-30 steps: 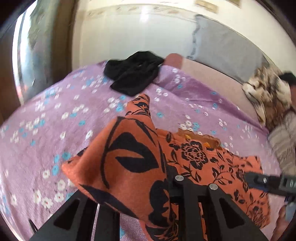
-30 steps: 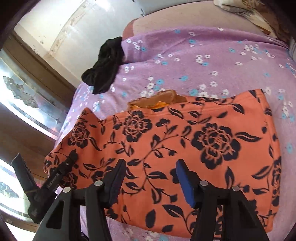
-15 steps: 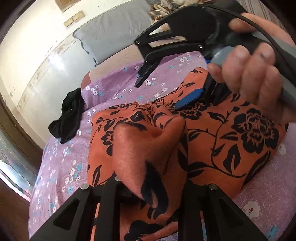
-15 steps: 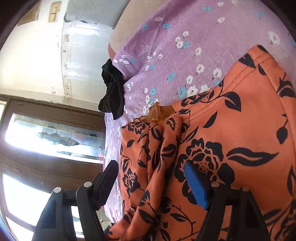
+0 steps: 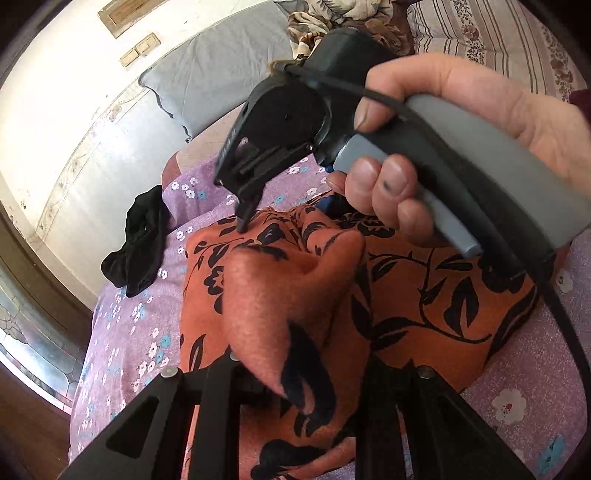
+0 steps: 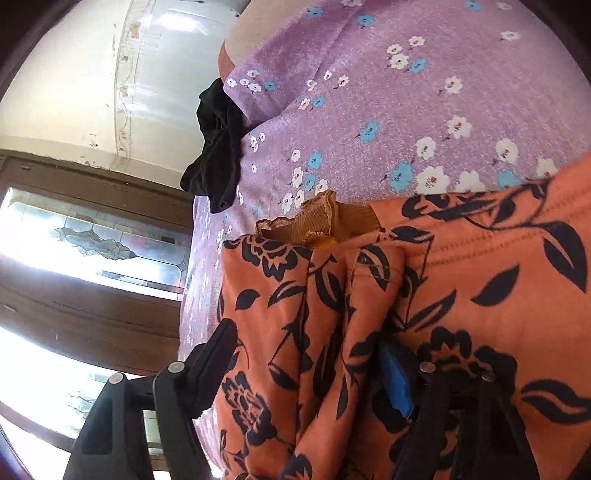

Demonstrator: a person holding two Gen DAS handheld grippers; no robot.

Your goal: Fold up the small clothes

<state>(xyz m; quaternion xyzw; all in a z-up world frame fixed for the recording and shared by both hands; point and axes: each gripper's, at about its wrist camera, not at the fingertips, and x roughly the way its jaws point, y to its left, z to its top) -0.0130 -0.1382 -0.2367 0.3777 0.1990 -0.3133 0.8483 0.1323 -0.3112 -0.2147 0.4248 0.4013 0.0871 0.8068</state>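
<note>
An orange garment with black flowers (image 5: 424, 302) lies on the purple flowered bedspread (image 5: 125, 332). My left gripper (image 5: 295, 373) is shut on a raised fold of it, carried over the flat part. My right gripper (image 6: 306, 358) is open, its fingers pressed down on the bunched cloth (image 6: 332, 295); in the left wrist view (image 5: 243, 221) one fingertip touches the garment's far edge. A tan waistband (image 6: 317, 221) pokes out at the garment's far edge.
A black garment (image 5: 140, 240) lies crumpled at the bed's far left edge, also in the right wrist view (image 6: 218, 155). A grey pillow (image 5: 221, 74) and patterned bedding (image 5: 332, 14) lie beyond. A glazed wooden door (image 6: 92, 240) stands left of the bed.
My left gripper has carried the fold across the garment towards the right side. My right gripper has lowered from above the cloth onto it, and the cloth has bunched between its fingers.
</note>
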